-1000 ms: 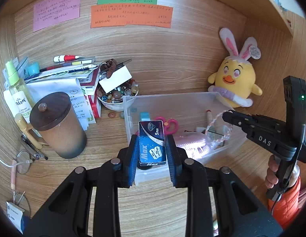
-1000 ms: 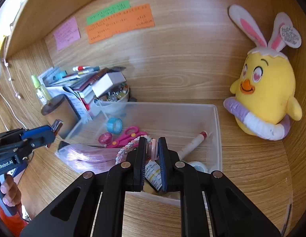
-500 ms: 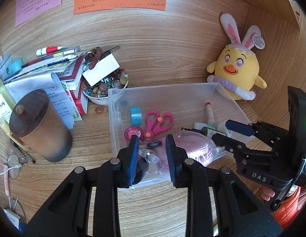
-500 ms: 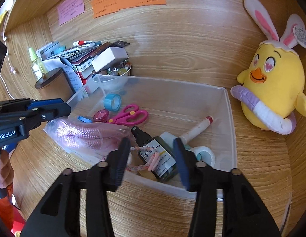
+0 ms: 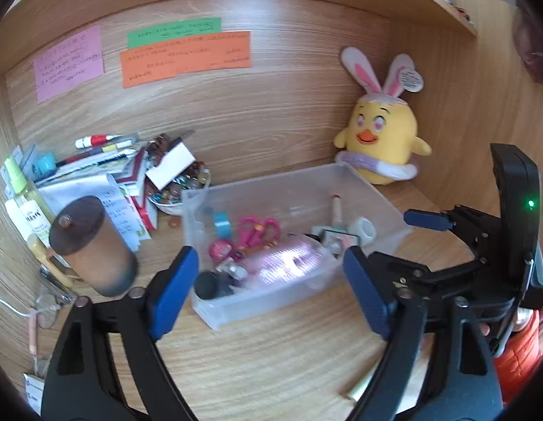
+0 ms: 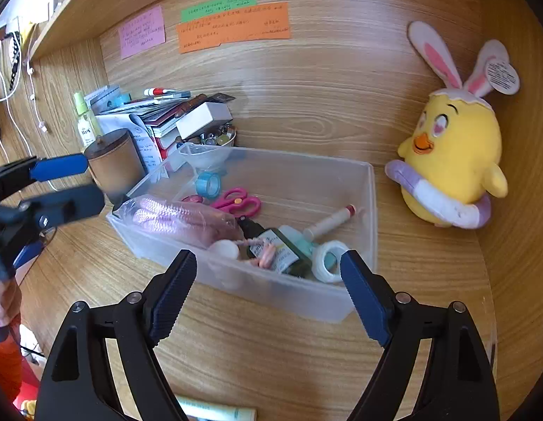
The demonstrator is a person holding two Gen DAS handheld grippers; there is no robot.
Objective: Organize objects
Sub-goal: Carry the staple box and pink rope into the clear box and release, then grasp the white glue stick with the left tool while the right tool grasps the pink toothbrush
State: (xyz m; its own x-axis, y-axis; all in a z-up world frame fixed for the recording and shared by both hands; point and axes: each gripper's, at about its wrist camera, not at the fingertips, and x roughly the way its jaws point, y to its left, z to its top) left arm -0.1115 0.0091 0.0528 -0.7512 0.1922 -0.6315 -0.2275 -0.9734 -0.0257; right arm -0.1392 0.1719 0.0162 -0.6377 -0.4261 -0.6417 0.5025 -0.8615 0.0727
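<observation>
both my tongs are spread wide with nothing in them. right tongs [image 6: 267, 291] hover just short of the clear bin [image 6: 371, 210]; a tube [image 6: 215, 413] lies crosswise on the bench [image 6: 271, 351] right under them, so right's nearer than left tongs [image 5: 271, 293].

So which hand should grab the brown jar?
Left. The left gripper is open beside the jar, left of the bin; the right gripper sits at the bin's other end.

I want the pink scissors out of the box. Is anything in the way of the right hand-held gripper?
Partly. The right hand-held gripper is open outside the clear box; its near wall and the dark bottle lie before the pink scissors. From above, nothing covers them.
</observation>
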